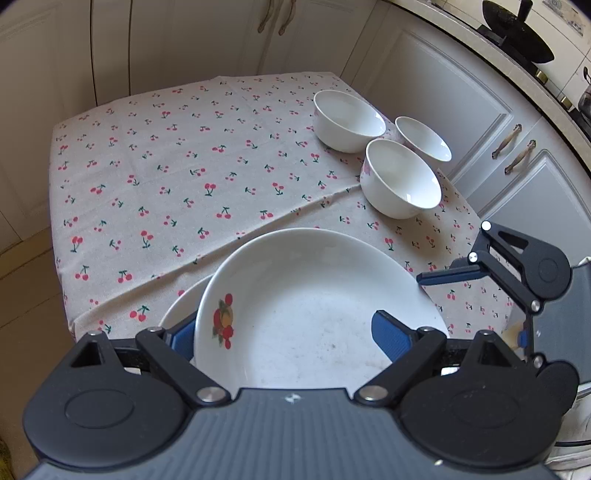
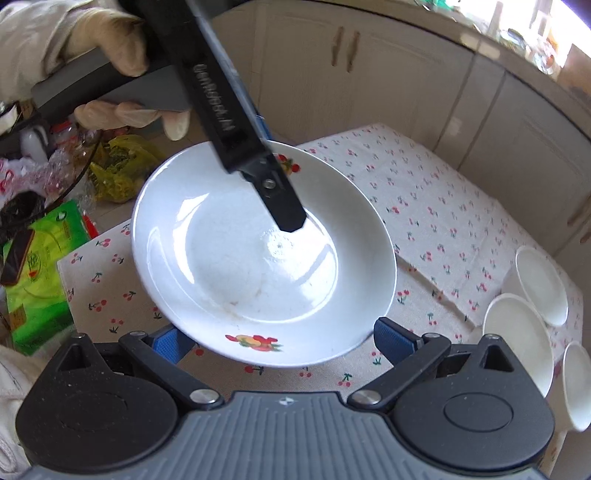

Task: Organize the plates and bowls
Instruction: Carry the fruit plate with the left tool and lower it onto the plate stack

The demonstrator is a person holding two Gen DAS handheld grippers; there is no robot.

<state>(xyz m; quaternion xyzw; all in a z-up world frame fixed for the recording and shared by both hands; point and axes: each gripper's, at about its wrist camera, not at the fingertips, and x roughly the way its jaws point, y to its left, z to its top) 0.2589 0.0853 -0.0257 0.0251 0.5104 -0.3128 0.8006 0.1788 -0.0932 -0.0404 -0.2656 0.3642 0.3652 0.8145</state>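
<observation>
A white deep plate point(image 1: 306, 302) with a fruit picture is tilted between the fingers of my left gripper point(image 1: 286, 332). One pad is under its left rim and the other presses on the inside. Just below it, the rim of a second plate point(image 1: 177, 302) shows. In the right wrist view the same plate point(image 2: 240, 266) hangs past the table's far edge, with the left gripper's finger point(image 2: 284, 206) reaching into it. My right gripper point(image 2: 282, 341) is open, with its fingers on either side of the near rim. Three white bowls point(image 1: 400, 181) stand together at the table's right side.
A cherry-print cloth point(image 1: 166, 177) covers the small table. White cabinets point(image 1: 461, 110) stand close behind and to the right, with a wok point(image 1: 517, 33) on the counter. A green packet point(image 2: 40, 266) and a yellow bag point(image 2: 118, 170) lie beyond the table. A gloved hand point(image 2: 110, 37) holds the left gripper.
</observation>
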